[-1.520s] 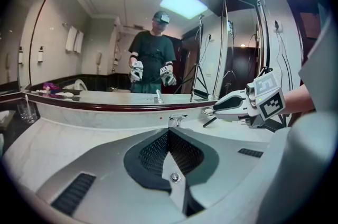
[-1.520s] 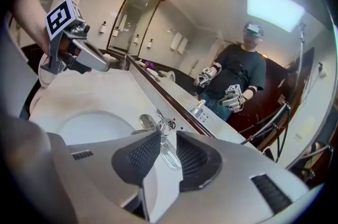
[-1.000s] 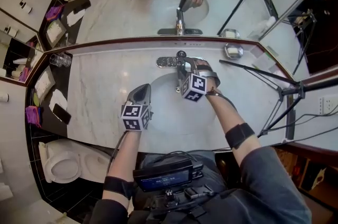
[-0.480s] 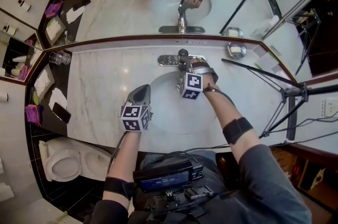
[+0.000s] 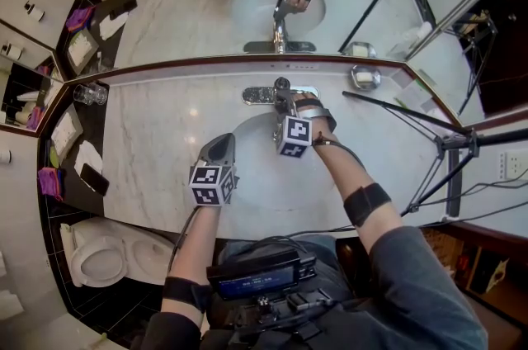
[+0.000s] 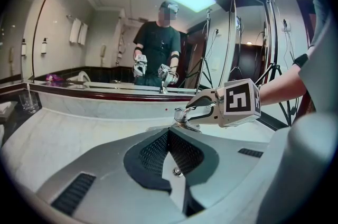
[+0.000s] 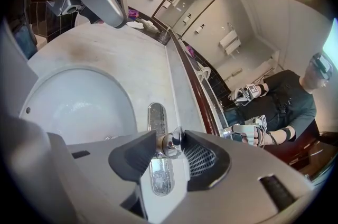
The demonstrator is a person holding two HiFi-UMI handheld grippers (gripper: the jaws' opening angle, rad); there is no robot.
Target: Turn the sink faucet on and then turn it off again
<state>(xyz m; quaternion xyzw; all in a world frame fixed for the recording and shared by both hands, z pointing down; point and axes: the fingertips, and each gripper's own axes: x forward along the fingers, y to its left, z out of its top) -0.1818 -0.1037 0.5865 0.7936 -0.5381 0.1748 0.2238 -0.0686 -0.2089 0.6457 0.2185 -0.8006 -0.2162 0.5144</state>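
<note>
The chrome faucet (image 5: 282, 96) stands on its base plate (image 7: 157, 175) behind the white basin (image 5: 252, 144). My right gripper (image 5: 288, 103) reaches over the basin, and its jaws have just been closing on the faucet handle (image 7: 172, 139). Both pads now press against the handle's sides. The left gripper view shows the same grip, my right gripper (image 6: 196, 111) clamped on the faucet (image 6: 181, 115). My left gripper (image 5: 221, 142) hovers at the basin's front left, shut and empty, its closed tip (image 6: 170, 136) pointing toward the faucet.
A wall mirror (image 5: 371, 2) rises behind the marble counter (image 5: 165, 150). A glass tumbler (image 5: 91, 94) stands at the counter's far left, a metal dish (image 5: 364, 77) at the right. A tripod (image 5: 445, 144) stands on the right, a toilet (image 5: 99, 257) at lower left.
The right gripper has sunk a little toward the faucet and rolled, its marker cube shifting left. The left gripper has stayed where it was.
</note>
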